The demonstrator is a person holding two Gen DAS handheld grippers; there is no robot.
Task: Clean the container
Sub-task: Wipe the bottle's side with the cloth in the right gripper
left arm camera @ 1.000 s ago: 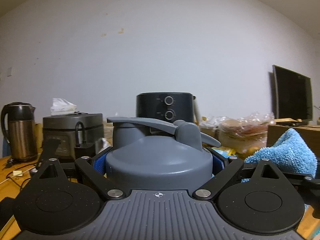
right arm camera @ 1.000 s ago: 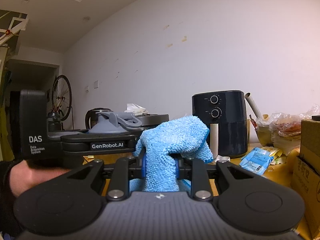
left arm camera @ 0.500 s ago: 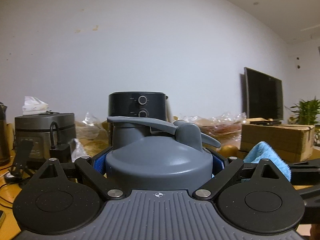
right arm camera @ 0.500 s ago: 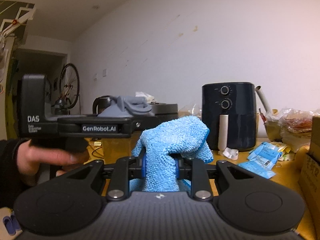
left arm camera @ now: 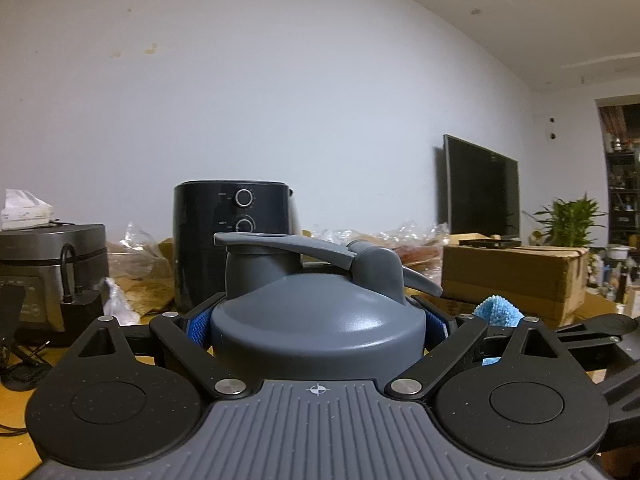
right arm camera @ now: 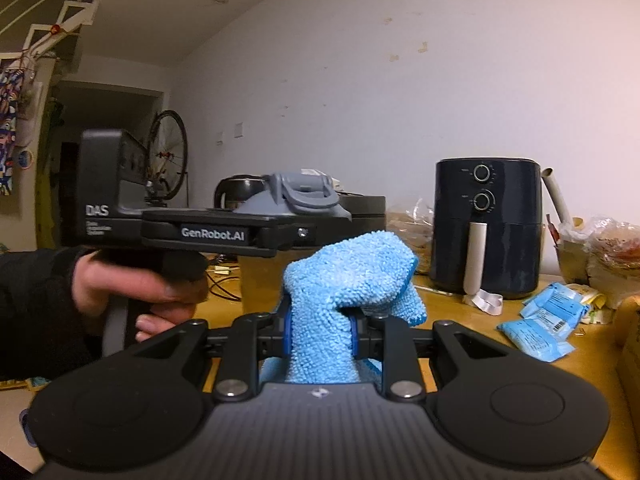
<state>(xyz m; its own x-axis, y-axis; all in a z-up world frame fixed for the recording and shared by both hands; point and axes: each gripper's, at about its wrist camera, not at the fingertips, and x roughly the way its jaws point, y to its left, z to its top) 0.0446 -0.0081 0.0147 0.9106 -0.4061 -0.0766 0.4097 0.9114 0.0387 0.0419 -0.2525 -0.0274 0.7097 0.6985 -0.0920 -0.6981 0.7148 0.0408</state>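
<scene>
My left gripper (left arm camera: 318, 325) is shut on the grey container (left arm camera: 312, 280), its blue pads pressed on both sides just under the domed lid with the flip cap and carry loop. In the right wrist view the same container lid (right arm camera: 300, 196) pokes up above the left gripper (right arm camera: 296, 234), which a hand (right arm camera: 132, 280) carries at the left. My right gripper (right arm camera: 320, 336) is shut on a light blue microfibre cloth (right arm camera: 348, 272) that bulges up and forward between its fingers. The cloth (left arm camera: 498, 314) shows low at the right in the left wrist view, beside the container and apart from it.
A black air fryer (right arm camera: 486, 224) stands on the wooden table (right arm camera: 440, 308) by the wall, with blue packets (right arm camera: 548, 320) to its right. A rice cooker (left arm camera: 48, 264) sits at the left, a cardboard box (left arm camera: 512, 276) and a dark screen (left arm camera: 480, 188) at the right.
The left gripper has swung to the right with the container, so the air fryer slid left and the box and screen came into view. Both grips are unchanged.
</scene>
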